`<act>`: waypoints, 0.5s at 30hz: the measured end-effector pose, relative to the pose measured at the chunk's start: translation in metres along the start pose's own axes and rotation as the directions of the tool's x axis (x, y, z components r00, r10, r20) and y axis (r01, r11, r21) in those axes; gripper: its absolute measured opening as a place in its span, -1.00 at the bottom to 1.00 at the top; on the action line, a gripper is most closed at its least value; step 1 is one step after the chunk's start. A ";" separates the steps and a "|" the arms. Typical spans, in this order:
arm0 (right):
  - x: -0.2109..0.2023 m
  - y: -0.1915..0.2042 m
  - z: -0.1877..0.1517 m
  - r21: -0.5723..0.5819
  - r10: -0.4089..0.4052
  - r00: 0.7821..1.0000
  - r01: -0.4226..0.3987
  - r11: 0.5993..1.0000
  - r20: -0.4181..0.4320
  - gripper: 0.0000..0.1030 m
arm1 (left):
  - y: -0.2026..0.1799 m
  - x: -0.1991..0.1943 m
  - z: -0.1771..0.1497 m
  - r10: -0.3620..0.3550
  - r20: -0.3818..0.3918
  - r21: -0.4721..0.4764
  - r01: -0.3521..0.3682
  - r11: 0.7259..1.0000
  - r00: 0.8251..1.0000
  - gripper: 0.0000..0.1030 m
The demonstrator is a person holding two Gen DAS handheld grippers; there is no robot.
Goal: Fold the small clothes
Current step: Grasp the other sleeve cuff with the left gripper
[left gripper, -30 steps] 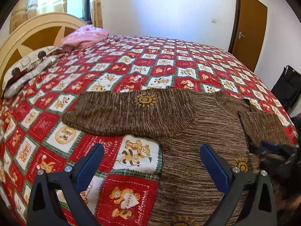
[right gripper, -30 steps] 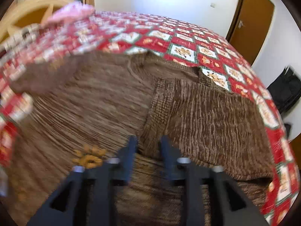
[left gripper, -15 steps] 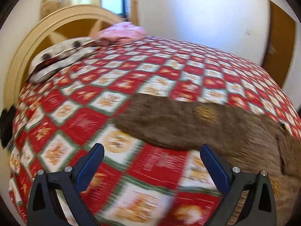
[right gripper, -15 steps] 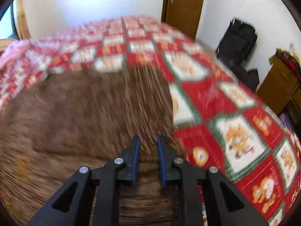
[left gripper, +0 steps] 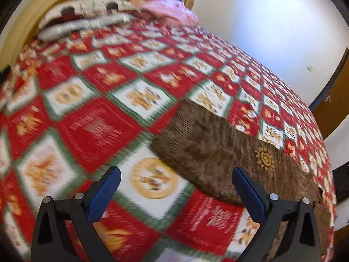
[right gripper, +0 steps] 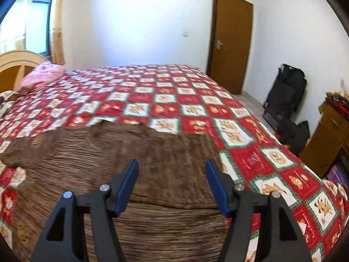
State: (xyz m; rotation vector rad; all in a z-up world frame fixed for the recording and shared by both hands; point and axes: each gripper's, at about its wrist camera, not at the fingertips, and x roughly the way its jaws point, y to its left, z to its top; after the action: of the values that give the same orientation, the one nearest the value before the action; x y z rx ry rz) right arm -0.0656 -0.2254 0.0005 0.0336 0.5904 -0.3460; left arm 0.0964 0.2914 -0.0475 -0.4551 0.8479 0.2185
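Observation:
A brown knitted sweater [right gripper: 135,152] with small yellow sun patches lies flat on the red, white and green quilt [right gripper: 174,100]. In the right wrist view its right sleeve is folded in over the body. My right gripper [right gripper: 172,181] hovers above that fold; its jaws are opening and nothing is between them. In the left wrist view the sweater's left sleeve [left gripper: 209,150] stretches out across the quilt [left gripper: 98,118]. The left gripper [left gripper: 175,187] stands wide open just short of the sleeve's cuff end, holding nothing.
Pillows [left gripper: 87,19] and a pink cloth [right gripper: 43,78] lie by the wooden headboard [left gripper: 26,17]. A brown door [right gripper: 231,52], a black bag [right gripper: 285,91] and a wooden cabinet [right gripper: 327,139] stand past the bed's right edge.
The right gripper let go of the folded sleeve, rose and opened. The left gripper swung left along the outstretched sleeve toward its cuff, staying open.

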 end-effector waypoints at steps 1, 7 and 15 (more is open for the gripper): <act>-0.002 0.004 0.000 -0.003 0.009 1.000 -0.009 1.000 0.004 0.30 | -0.002 0.007 0.000 -0.010 -0.012 -0.019 0.010 1.000 1.000 0.97; -0.010 0.022 0.000 -0.040 0.043 0.999 -0.042 0.998 0.008 0.30 | -0.007 0.030 0.001 -0.024 -0.024 -0.099 0.021 0.995 0.999 0.77; -0.016 0.031 0.001 -0.001 0.082 0.997 -0.082 0.997 0.008 0.30 | 0.012 0.038 0.006 -0.064 -0.033 -0.193 0.057 0.979 0.997 -0.61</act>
State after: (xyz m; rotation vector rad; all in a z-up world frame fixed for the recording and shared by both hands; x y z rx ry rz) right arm -0.0671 -0.1910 0.0081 0.0557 0.5794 -0.2661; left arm 0.1205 0.3053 -0.0772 -0.6673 0.8533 0.2371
